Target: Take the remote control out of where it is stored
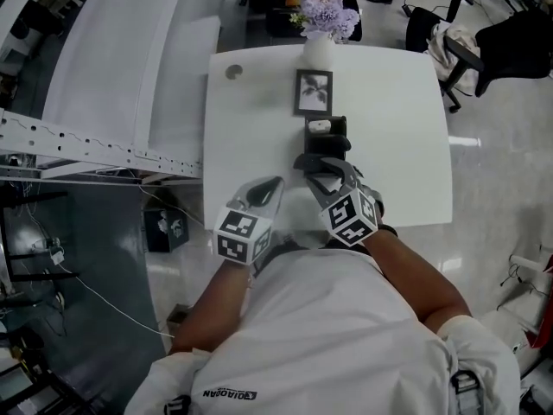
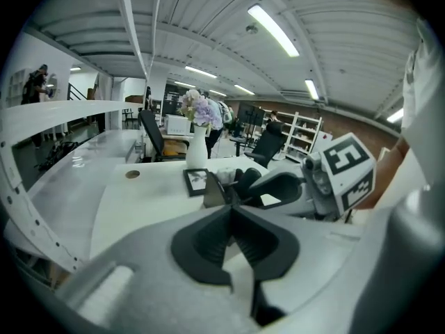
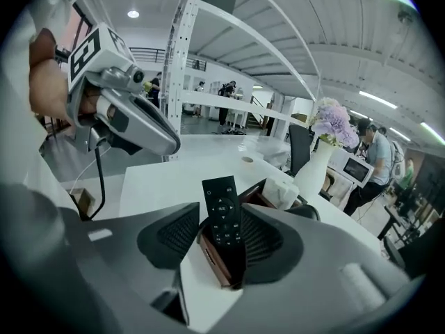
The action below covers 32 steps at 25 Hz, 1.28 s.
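Remote control (image 3: 224,218) stands upright in a brown holder (image 3: 214,261) on the white table (image 1: 259,111), at the near end of the holder; the right tongs (image 3: 221,211) straddle it, jaws wide apart and not closed on it; the left tongs (image 2: 231,211) hang beside them over the table, jaws together, empty.
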Each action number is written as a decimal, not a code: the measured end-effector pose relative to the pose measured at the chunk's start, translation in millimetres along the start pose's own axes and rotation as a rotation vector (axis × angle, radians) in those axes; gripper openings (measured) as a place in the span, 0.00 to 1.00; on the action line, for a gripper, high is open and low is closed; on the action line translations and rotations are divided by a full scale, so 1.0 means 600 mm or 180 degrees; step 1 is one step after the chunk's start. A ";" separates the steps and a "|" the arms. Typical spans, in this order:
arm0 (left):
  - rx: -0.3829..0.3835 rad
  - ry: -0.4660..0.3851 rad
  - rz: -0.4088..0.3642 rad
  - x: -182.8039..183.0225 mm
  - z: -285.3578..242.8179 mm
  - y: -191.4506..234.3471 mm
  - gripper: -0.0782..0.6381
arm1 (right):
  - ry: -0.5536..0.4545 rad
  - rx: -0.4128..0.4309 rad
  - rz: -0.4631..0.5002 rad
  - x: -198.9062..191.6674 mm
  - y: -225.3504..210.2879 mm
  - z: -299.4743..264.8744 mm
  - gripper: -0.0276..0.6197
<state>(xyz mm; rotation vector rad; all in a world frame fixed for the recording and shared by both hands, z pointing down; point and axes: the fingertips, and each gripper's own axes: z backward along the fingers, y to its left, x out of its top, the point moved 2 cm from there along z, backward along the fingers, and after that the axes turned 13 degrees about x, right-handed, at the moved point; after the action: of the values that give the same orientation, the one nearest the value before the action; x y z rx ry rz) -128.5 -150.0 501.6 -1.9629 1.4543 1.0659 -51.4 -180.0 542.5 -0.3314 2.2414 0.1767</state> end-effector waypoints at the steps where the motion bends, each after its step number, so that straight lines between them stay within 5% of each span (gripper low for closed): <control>1: -0.0029 0.0009 -0.0011 -0.002 -0.002 0.004 0.11 | 0.0046 -0.0050 0.0034 -0.001 0.001 -0.009 0.34; 7: -0.0164 0.0011 -0.0059 -0.003 -0.009 0.016 0.11 | 0.0197 -0.0367 0.0141 0.001 -0.013 -0.039 0.36; 18: -0.0227 -0.0021 -0.0078 0.002 -0.005 0.028 0.11 | 0.0361 -0.0496 0.0273 0.004 -0.011 -0.058 0.34; 32: -0.0206 -0.0125 -0.0081 0.020 -0.005 0.021 0.11 | -0.0518 -0.0332 -0.0275 0.076 -0.019 0.038 0.33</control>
<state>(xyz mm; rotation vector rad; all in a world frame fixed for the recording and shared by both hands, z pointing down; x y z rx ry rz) -137.9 -163.2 494.4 -1.9884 1.3867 1.1471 -59.3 -193.5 492.5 -0.4531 2.0573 0.2659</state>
